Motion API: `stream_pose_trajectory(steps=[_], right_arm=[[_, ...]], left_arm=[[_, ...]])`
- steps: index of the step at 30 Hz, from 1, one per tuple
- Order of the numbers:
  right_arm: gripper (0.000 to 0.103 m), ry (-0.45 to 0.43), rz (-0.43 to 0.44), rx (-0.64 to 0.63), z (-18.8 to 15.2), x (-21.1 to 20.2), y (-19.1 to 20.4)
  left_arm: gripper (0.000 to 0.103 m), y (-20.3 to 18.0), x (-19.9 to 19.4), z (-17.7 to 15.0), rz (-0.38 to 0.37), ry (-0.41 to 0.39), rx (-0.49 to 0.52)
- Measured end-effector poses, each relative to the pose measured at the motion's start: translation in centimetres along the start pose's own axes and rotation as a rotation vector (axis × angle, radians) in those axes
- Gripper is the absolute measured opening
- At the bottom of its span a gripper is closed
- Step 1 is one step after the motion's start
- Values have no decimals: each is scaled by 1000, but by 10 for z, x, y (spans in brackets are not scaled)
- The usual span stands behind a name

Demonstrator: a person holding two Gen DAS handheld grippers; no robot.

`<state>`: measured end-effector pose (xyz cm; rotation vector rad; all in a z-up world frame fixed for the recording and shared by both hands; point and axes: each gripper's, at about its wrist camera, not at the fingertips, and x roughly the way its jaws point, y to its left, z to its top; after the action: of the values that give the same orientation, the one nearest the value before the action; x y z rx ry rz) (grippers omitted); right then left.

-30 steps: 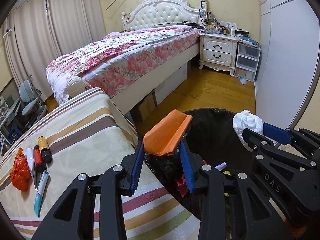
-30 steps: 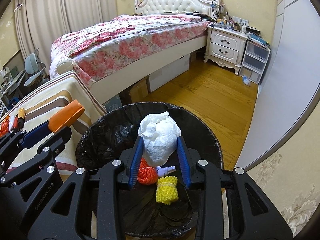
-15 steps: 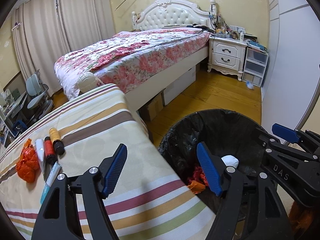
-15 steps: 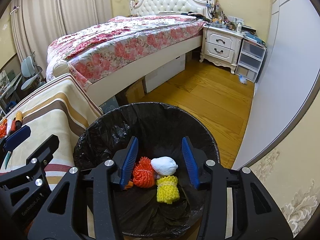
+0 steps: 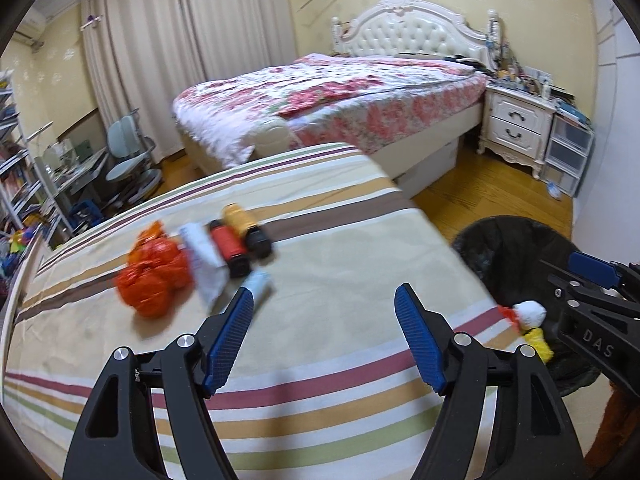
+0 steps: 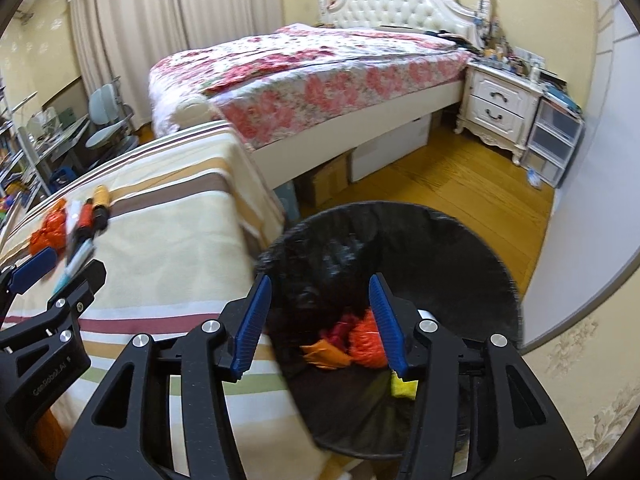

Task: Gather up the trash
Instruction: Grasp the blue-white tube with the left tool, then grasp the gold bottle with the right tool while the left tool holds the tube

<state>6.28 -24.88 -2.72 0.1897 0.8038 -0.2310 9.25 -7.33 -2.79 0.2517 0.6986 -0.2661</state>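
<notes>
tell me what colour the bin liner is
Black; the bin liner shows best in the right wrist view.

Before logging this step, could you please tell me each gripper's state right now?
Left gripper: open, holding nothing.
Right gripper: opening, nothing between its fingers.

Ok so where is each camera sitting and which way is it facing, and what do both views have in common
Left wrist: rides on the left tongs, angled down over the striped table cover toward the orange bag and tubes; own open jaws show, with the right tongs at the right edge.
Right wrist: rides on the right tongs, angled down into the black-lined trash bin; own jaws are opening, empty, with the left tongs at the left edge.
Shared: striped cover, bin, floral bed, white nightstand.
</notes>
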Motion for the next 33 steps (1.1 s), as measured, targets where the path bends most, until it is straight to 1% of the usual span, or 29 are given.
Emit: stream_pose_trajectory(steps=[4,10,13,16,19,21,23,24,26,27,28,30,33], right_arm=[[50,13,41,-59,-1,2,32],[50,36,86,-133,-1,7,73],[51,52,97,-154,-1,12,86],[51,67,107,-159,-3,17,93],[51,72,103,-169,-5,19,97],[51,74,105,-164,-6,18,97],[51,76,108,-157,-5,19,96],[51,78,109,-155,-5,19,96],[51,78,110,-154,-5,19,95],[51,77,109,-154,-5,19,95],[51,76,110,-155,-5,19,95],[51,76,109,-154,-5,19,95],[51,75,109,-156,-5,19,95]], left_arm=[[71,31,4,-6,57,25,-54],[71,64,16,-12,91,72,-93],[71,72,24,-13,76,104,-94],[71,73,31,-16,33,144,-88],[71,67,35,-17,-7,170,-49],[63,67,35,-18,-29,164,-37],[48,64,34,-18,-55,156,-22],[44,63,33,-18,-64,153,-13],[26,56,31,-19,-72,144,18],[22,53,29,-20,-78,138,35],[19,50,29,-20,-76,135,48],[18,49,27,-21,-73,131,57],[18,51,21,-23,-84,125,42]])
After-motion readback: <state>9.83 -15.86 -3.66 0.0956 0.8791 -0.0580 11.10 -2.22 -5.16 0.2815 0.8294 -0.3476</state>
